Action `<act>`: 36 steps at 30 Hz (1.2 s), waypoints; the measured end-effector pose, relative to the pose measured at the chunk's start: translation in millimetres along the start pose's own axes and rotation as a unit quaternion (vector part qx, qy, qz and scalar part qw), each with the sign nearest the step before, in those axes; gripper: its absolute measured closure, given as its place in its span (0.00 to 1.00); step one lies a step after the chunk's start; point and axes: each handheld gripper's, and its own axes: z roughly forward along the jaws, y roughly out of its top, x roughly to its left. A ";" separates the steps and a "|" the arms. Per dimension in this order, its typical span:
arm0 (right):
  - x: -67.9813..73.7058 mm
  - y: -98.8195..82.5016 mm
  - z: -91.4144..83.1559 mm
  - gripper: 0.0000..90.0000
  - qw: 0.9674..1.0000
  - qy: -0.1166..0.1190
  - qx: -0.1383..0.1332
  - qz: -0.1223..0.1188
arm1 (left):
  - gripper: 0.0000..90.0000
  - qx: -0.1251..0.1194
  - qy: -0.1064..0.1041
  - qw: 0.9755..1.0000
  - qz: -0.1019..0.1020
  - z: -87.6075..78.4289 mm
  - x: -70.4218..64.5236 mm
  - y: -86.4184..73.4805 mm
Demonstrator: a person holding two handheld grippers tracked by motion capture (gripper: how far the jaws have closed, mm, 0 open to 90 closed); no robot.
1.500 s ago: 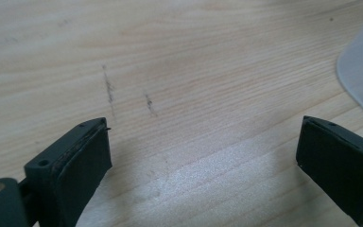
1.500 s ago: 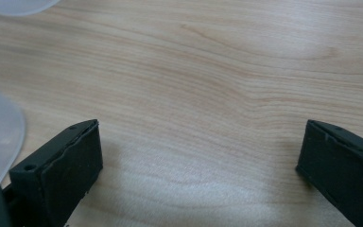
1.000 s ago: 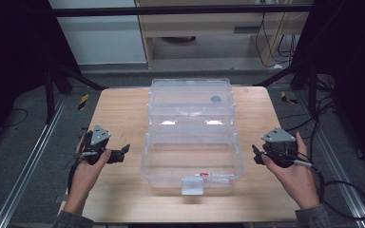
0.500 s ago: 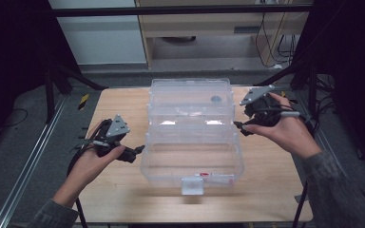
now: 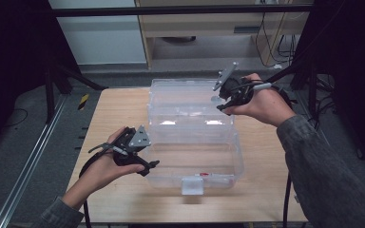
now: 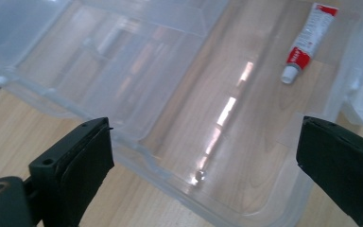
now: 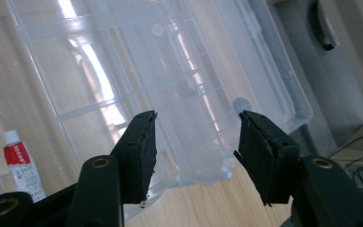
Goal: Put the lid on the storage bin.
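Observation:
A clear plastic box [image 5: 240, 159] lies open on the wooden table, its lid [image 5: 185, 95] folded back on the far side. A small white tube with a red label [image 5: 204, 174] [image 6: 305, 40] [image 7: 21, 163] lies in the base. My left gripper [image 5: 148, 167] [image 6: 203, 127] is open at the base's left wall [image 6: 137, 146], its jaws wide apart and empty. My right gripper [image 5: 222, 102] [image 7: 196, 118] hangs over the lid's far right corner [image 7: 170, 71]. Its jaws have just been closing and stand half apart. The lid's edge shows in the gap, with neither pad touching it.
A white latch [image 5: 192, 186] sticks out from the box's near wall. Bare table [image 5: 119, 114] lies left and right of the box. Dark frame posts and cables [image 5: 271, 42] stand beyond the far edge, and a metal rail [image 5: 33, 156] runs along the left.
The right hand has risen and moved from the box's near right side to the lid's far right corner, its jaws narrowing. The left hand has moved in to the base's left wall.

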 end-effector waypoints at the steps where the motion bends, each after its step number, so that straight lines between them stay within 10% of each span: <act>1: -0.6 2.5 3.4 0.55 1.000 0.005 0.002 -0.003 | 0.04 0.000 0.000 1.000 0.000 0.0 0.0 0.0; 24: -0.6 8.2 56.9 0.63 0.992 0.064 0.071 -0.081 | 0.06 0.050 -0.086 0.993 0.065 28.6 -29.7 1.8; 36: 0.1 8.1 61.4 0.75 0.988 0.085 0.078 -0.105 | 0.21 0.064 -0.114 0.990 0.058 41.0 -29.0 -12.5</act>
